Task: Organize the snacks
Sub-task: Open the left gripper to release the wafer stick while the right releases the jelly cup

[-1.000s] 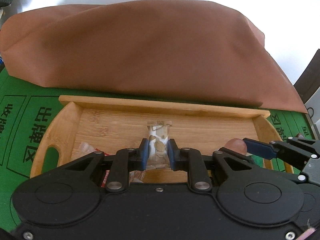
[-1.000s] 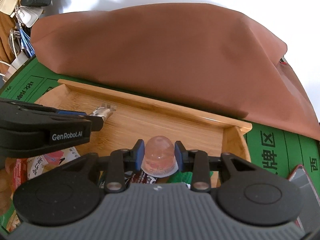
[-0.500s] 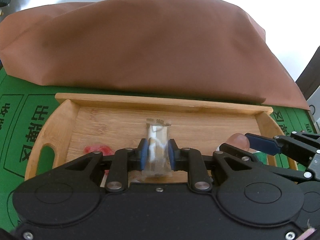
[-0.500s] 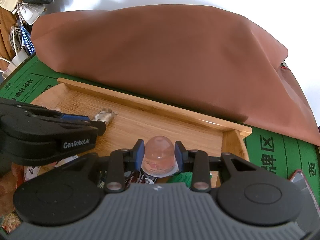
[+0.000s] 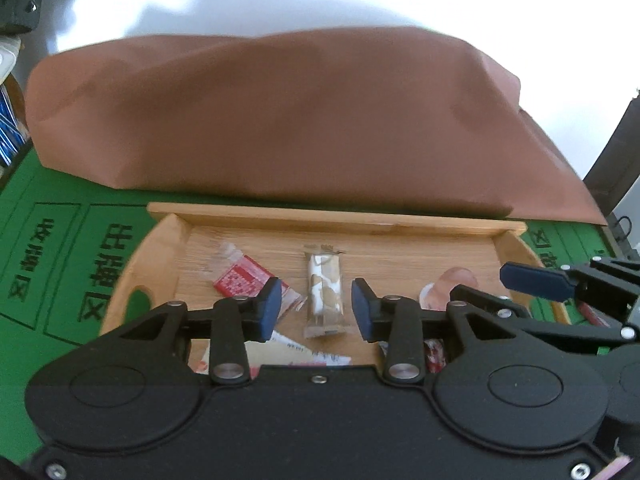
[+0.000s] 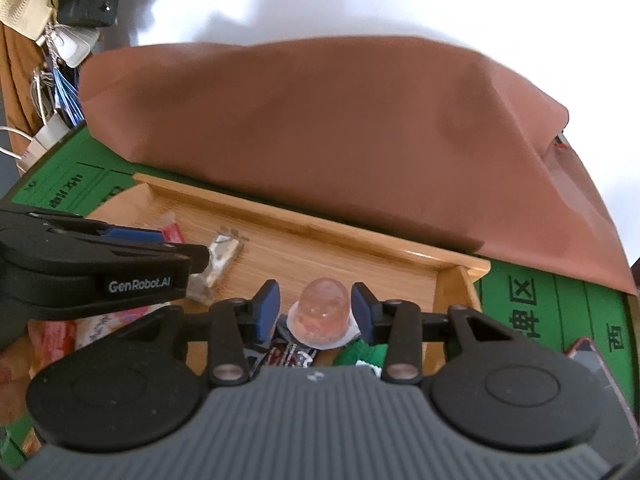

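**A:** So you've just let go with both hands? Your left gripper [image 5: 314, 306] was clamped on the clear-wrapped snack bar [image 5: 324, 290] a second ago, and now its jaws have just been opening. The bar sits between the pads with a gap on each side, lying flat on the wooden tray [image 5: 336, 216], about mid-tray.

**B:** Yep, and it's the same on the right. Your right gripper [image 6: 316, 312] was pinching the pink jelly cup [image 6: 322, 312], and those jaws have just been opening too. The cup stands dome-up in the near right part of the tray [image 6: 304, 222], pads clear of it on both sides as far as I can tell.

**A:** So that's 2 snacks delivered at once. There's also a red packet [image 5: 244, 280] lying just left of the bar, and some more wrappers at the near edge under your grippers.

**B:** I'd call this drop done. Next thing is probably pulling both grippers back and going for more snacks. Watch the jelly cup though, it's sitting partly on other wrappers and looks easy to knock over if a pad clips it.
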